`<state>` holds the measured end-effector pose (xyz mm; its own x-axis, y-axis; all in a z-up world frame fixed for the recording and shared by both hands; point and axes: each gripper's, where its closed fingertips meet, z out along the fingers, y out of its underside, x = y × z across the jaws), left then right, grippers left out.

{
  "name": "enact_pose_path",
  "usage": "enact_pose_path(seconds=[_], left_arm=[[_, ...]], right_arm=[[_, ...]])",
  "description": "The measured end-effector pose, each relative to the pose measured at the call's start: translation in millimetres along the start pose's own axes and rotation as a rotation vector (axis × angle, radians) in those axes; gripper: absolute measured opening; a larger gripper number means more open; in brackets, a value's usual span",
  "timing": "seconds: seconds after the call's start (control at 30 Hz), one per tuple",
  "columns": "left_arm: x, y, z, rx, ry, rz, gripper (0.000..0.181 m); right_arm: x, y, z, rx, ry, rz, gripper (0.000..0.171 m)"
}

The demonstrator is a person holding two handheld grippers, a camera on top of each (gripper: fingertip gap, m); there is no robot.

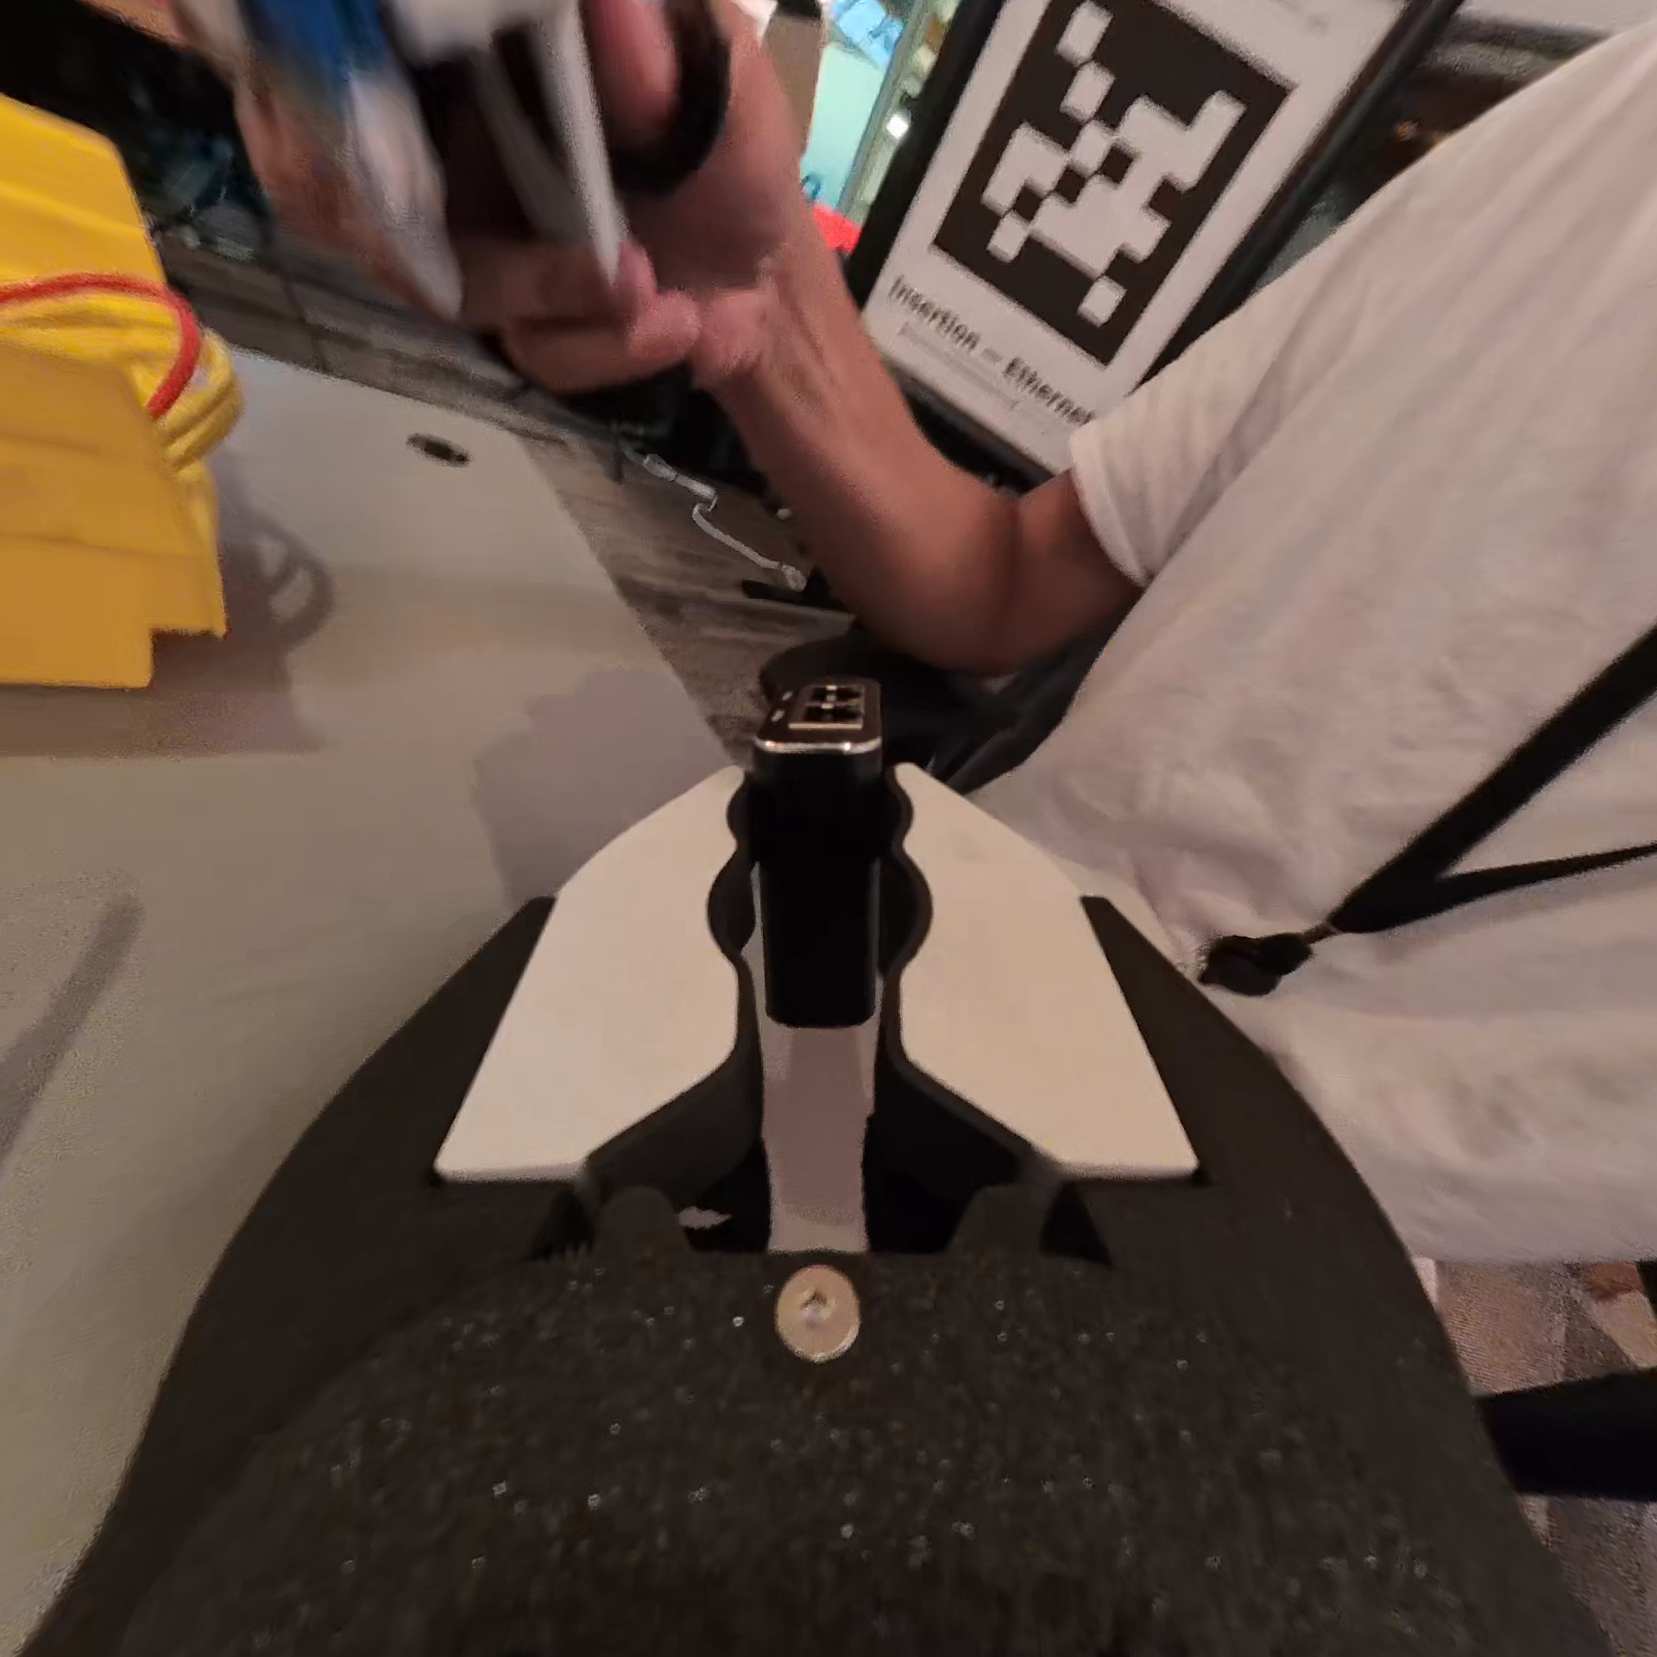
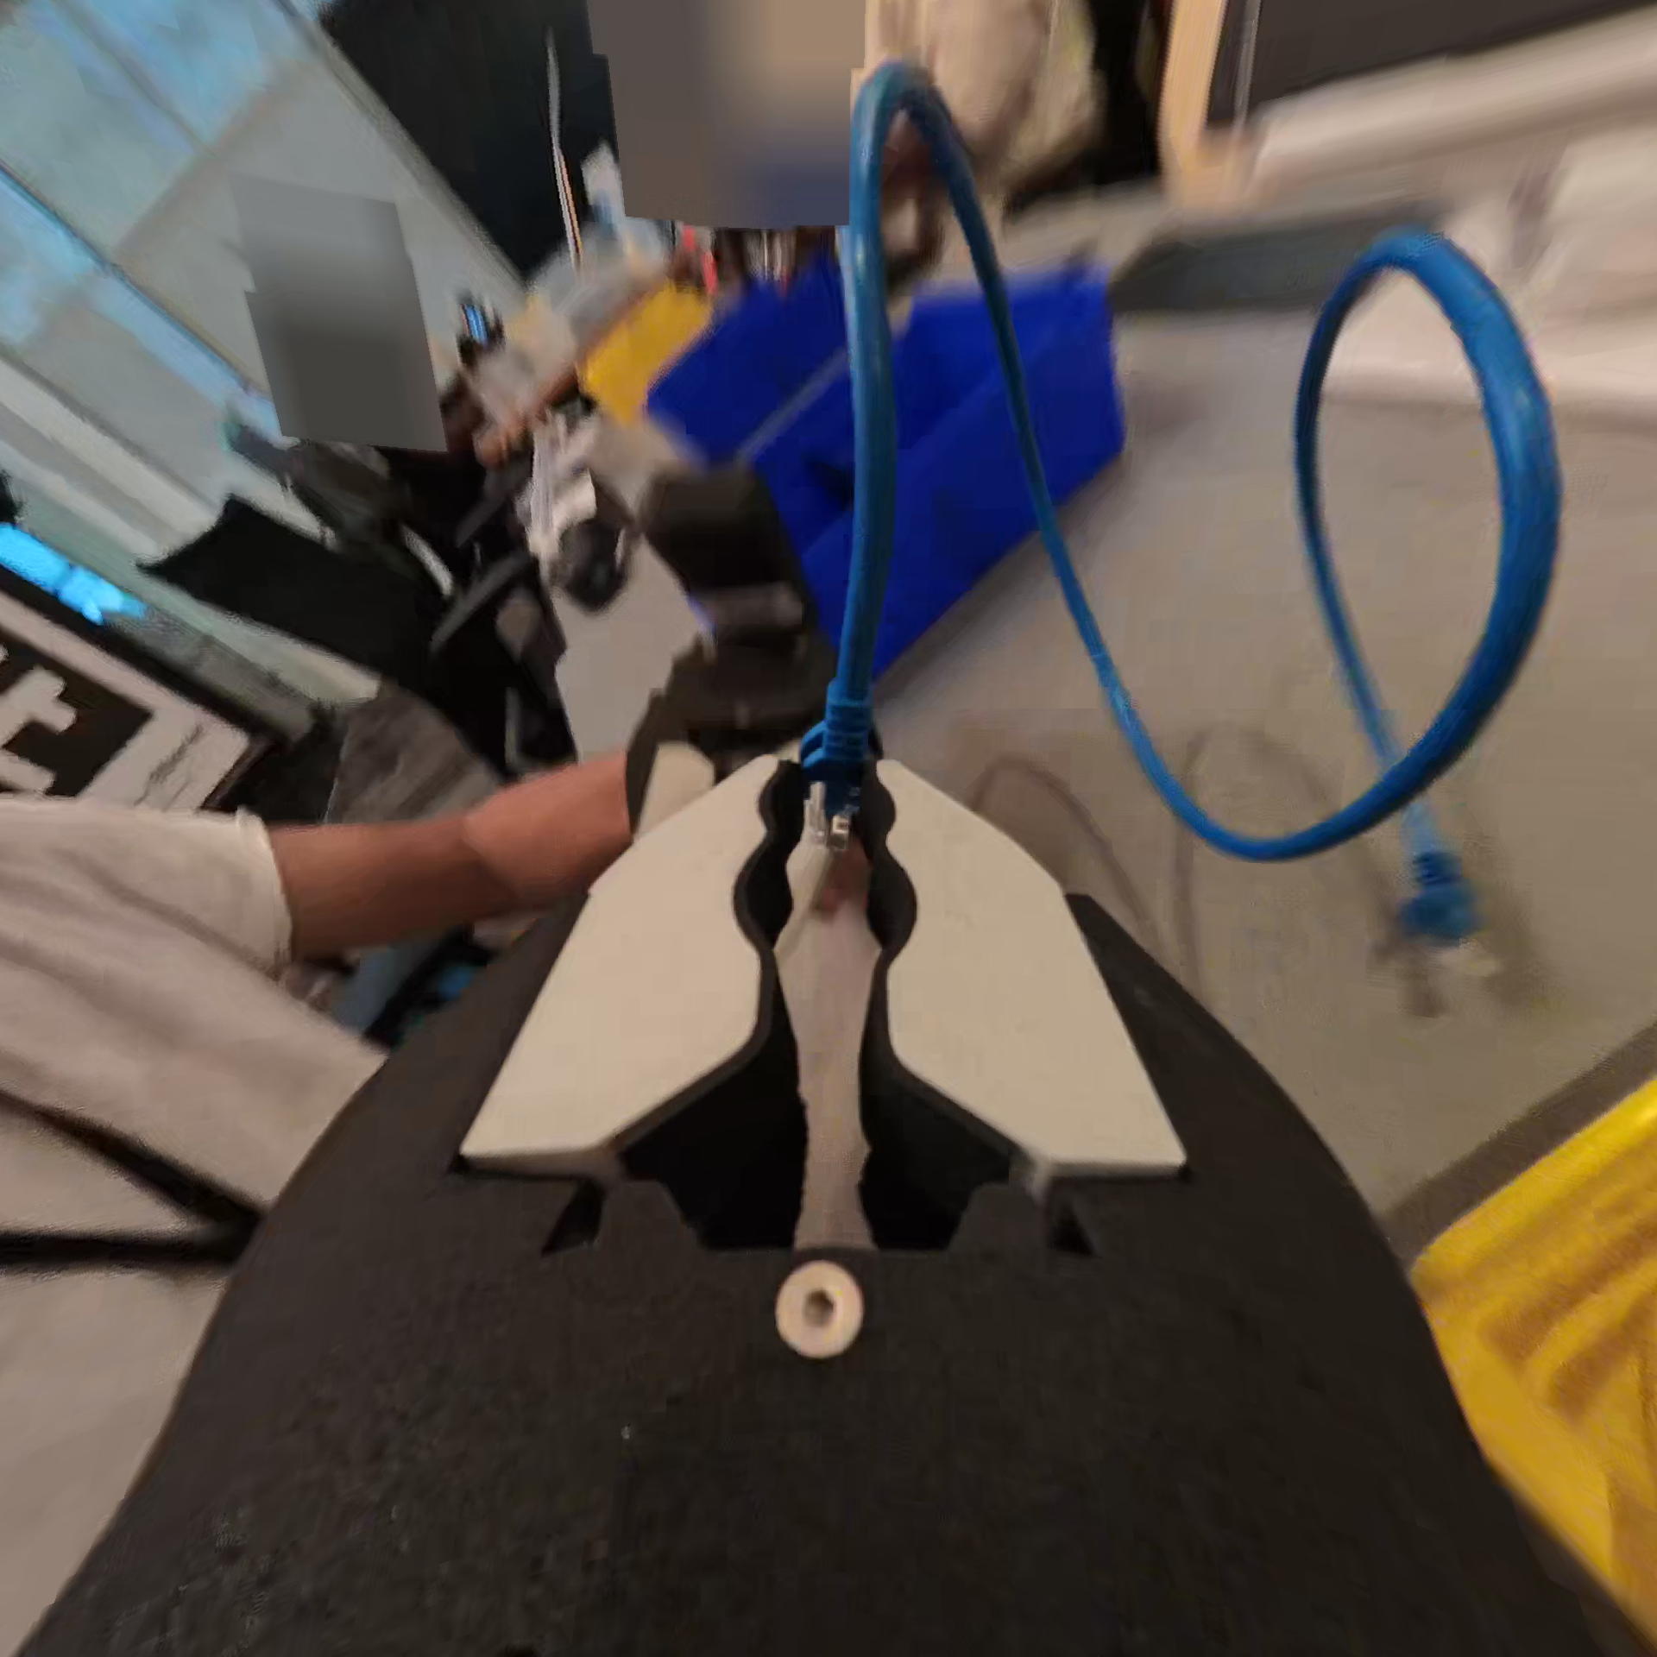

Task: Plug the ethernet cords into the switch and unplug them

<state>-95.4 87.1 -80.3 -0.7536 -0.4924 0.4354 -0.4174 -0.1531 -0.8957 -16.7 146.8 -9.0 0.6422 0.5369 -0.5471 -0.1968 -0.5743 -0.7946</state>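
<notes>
1. Black and slim, the switch [image 1: 814, 861] sits clamped in my left tool [image 1: 814, 789], its long axis running straight out along the fingers, with the open ports [image 1: 829, 704] just past the tips, facing up and away.
2. My right tool [image 2: 829, 811] is closed narrow on the plug [image 2: 827, 820] of the blue cord [image 2: 1031, 502], which loops up and forward; its free plug [image 2: 1435, 906] dangles off to the right above the pale surface [image 2: 1210, 628].
3. In the left view, my right hand [image 1: 628, 269] is up ahead, above the ports, so I judge the plug must come down onto them, in line with the switch.
</notes>
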Motion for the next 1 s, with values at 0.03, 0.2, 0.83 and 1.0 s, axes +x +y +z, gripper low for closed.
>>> enact_pose_path(seconds=[0.03, 0.2, 0.83, 1.0], left_arm=[[8.8, -5.4, -2.3, 0.022, 0.035, 0.011, 0.024], [38.1, -15.9, -9.5, 0.066, 0.072, -0.056, 0.024], [82.0, 72.8, -4.4, 0.14, -0.544, -0.233, 0.025], [97.1, 69.4, 11.8, 0.128, -0.462, -0.159, 0.025]], right_arm=[[3.1, 11.2, 1.1, -0.061, 0.044, 0.009, 0.013], [26.2, 68.6, 19.9, -0.248, 0.174, 0.122, 0.014], [155.4, 12.1, 81.5, -0.924, 0.398, -0.808, 0.046], [204.2, 27.8, 106.8, -1.112, 0.189, -0.902, 0.046]])
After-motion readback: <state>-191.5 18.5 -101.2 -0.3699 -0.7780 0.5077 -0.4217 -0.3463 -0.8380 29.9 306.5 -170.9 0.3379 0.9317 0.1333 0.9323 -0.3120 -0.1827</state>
